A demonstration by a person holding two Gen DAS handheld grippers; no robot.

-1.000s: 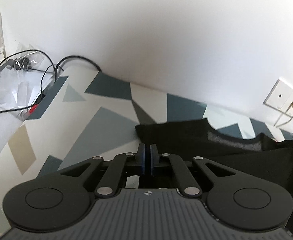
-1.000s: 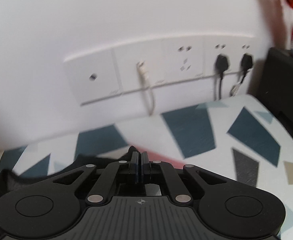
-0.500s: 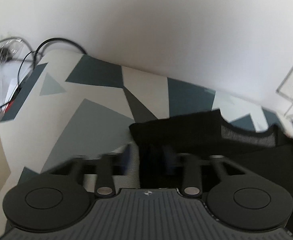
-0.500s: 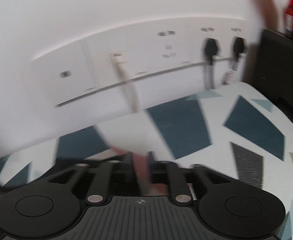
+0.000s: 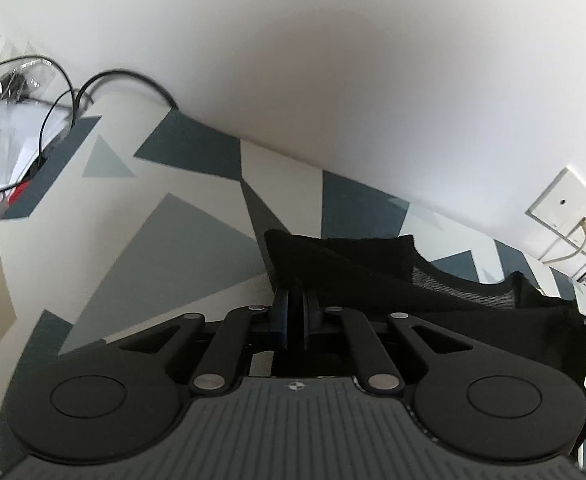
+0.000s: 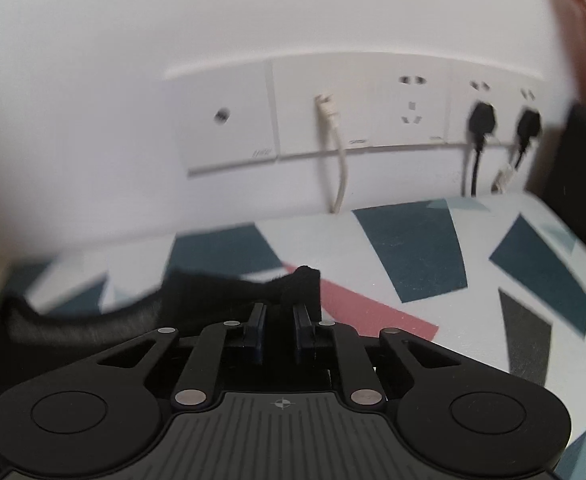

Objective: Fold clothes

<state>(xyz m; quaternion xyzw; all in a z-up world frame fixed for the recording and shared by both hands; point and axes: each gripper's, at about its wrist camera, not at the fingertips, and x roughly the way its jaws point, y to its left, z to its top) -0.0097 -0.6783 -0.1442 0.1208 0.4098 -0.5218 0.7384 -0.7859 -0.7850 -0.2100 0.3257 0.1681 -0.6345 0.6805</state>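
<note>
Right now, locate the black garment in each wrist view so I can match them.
Left wrist: black garment lies lower centre to right, ahead of the fingers.
Right wrist: black garment lies lower left to centre, a corner between the fingers.
Shared landmark: the white wall socket panel.
</note>
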